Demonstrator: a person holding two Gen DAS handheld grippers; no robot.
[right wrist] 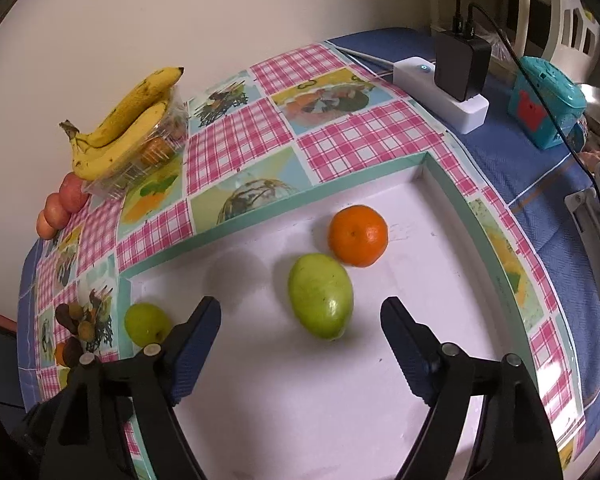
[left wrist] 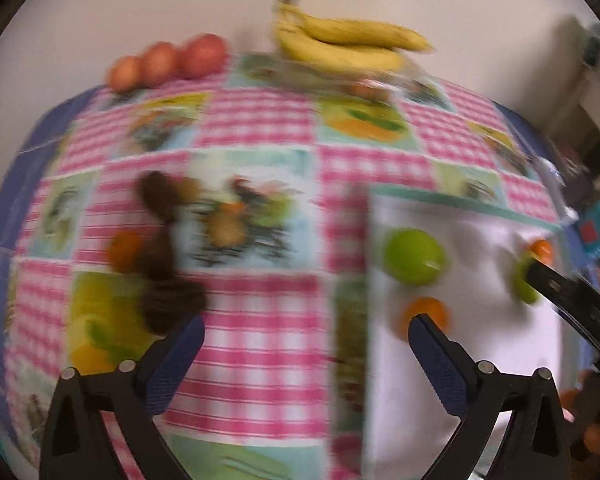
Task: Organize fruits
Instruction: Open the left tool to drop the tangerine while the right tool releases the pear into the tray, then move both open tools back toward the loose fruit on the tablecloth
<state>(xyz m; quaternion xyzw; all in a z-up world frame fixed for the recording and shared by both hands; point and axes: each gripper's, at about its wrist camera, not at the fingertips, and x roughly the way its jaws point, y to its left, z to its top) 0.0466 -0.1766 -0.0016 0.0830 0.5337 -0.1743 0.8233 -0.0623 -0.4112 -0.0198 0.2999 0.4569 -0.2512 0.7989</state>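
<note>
We find the task's fruit split between a shallow white tray (right wrist: 284, 392) and the patterned tablecloth (right wrist: 236, 120) that carries it. In the tray, a large green fruit (right wrist: 321, 296) lies near the middle, an orange (right wrist: 358, 235) sits just beside it toward the tray's far right corner, and a smaller green fruit (right wrist: 146, 322) rests against the tray's left wall. The right gripper (right wrist: 300, 316) hangs over the large green fruit with its jaws spread wide; the fruit lies between the fingers, clear of both pads, so nothing is held. The left gripper (left wrist: 306, 330) is likewise wide and empty, above the cloth beside the tray's left wall, its view blurred; small dark brown fruits (left wrist: 160, 248) lie clustered on the cloth near its left finger. Bananas (right wrist: 128, 120) top a clear plastic box (right wrist: 148, 156) at the cloth's far edge, with red apples (right wrist: 62, 204) in a row at its far left corner. We judge the placing step complete. For the next pick, we recommend centring the jaws on one fruit's widest part, approaching from above and closing gently, since round fruit rolls if touched off-centre.
</note>
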